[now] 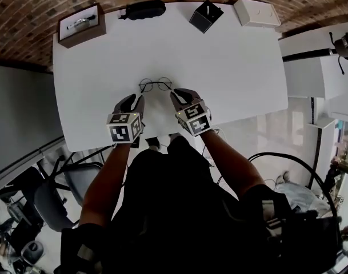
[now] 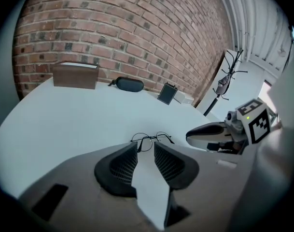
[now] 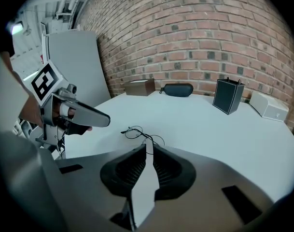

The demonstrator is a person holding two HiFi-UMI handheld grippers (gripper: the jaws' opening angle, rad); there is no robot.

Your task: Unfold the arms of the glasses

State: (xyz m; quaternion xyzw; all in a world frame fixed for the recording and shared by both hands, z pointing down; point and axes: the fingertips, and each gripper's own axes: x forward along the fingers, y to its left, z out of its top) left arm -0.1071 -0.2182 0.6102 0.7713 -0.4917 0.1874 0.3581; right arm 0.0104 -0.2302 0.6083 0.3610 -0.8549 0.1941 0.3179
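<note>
Glasses (image 1: 155, 85), thin wire frame with round rims, lie near the middle of the white tabletop (image 1: 236, 67). Neither claw touches them.

Left claw (image 1: 135, 100) is at about 7 o'clock from the frame and right claw (image 1: 183, 95) at about 5 o'clock. Both tip downward toward it, with their tips near it but apart from it.

Left gripper view: jaws stand clearly apart, with only bare tabletop between them. The frame is just beyond the tips at 12 o'clock.

Right gripper view: jaws are parted by a narrow slit with nothing in it. The frame is just ahead, toward 11 o'clock.

Far edge of the tabletop, head view:
- brown box (image 1: 81, 24) at 10 o'clock
- dark oblong case (image 1: 144, 9) at 12 o'clock
- black box (image 1: 206, 15) at 1 o'clock
- white box (image 1: 256, 12) at 2 o'clock

Brick wall (image 2: 137, 33) stands behind that edge.
</note>
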